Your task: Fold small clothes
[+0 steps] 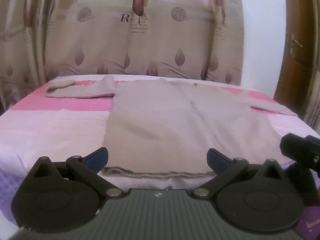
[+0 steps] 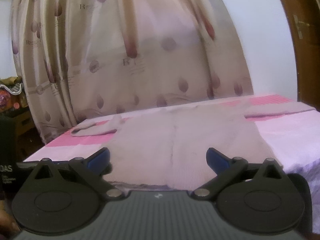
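Observation:
A small beige knit sweater [image 1: 160,116] lies flat on a pink and white cloth-covered table [image 1: 50,124], hem toward me, sleeves spread; the left sleeve [image 1: 80,90] is folded at its cuff. My left gripper [image 1: 158,158] is open, just above the hem's near edge, holding nothing. In the right wrist view the sweater [image 2: 180,136] lies ahead, and my right gripper [image 2: 158,158] is open over the hem, empty. The right gripper also shows at the right edge of the left wrist view [image 1: 300,152].
A patterned beige curtain [image 1: 140,40] hangs behind the table. A brown wooden door [image 1: 296,50] stands at the right. A dark box [image 2: 8,160] and clutter sit off the table's left side.

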`<action>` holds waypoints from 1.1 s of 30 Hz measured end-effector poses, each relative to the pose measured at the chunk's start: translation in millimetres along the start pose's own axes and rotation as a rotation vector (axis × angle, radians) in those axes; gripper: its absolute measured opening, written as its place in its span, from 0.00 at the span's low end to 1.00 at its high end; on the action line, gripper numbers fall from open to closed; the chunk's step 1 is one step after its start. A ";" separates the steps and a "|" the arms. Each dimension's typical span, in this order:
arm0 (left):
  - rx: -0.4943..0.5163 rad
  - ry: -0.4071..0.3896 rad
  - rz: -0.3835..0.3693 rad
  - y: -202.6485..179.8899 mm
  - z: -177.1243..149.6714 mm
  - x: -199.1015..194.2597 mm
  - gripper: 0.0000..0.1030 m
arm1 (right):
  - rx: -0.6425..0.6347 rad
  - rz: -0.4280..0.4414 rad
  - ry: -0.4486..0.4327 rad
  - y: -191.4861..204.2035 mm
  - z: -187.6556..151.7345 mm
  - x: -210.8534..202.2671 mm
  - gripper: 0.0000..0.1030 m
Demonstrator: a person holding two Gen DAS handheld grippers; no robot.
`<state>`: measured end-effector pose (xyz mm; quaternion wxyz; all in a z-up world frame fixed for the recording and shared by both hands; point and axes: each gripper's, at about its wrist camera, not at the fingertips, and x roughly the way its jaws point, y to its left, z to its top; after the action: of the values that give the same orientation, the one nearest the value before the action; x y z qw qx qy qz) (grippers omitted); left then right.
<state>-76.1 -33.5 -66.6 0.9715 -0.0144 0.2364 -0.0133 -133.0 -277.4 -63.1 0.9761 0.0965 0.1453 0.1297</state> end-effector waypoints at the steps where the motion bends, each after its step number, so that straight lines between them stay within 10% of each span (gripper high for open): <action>1: 0.002 0.000 0.004 0.9 1.9 1.9 1.00 | -0.013 -0.004 0.003 0.4 1.7 2.6 1.00; 13: 0.089 0.000 0.196 57.4 57.2 64.7 1.00 | -0.040 0.031 0.024 -7.4 33.9 53.2 1.00; 23: 0.476 -0.131 0.643 167.4 133.5 213.9 0.99 | -0.034 0.010 0.102 -17.7 32.3 101.6 1.00; 33: 0.637 0.067 0.611 231.2 155.0 353.4 0.91 | 0.043 -0.072 0.227 -40.8 20.9 141.3 1.00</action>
<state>313.3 189.4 -99.0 0.8784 0.3570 0.2453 0.2020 13.2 -279.4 -89.2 0.9552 0.0968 0.2608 0.1013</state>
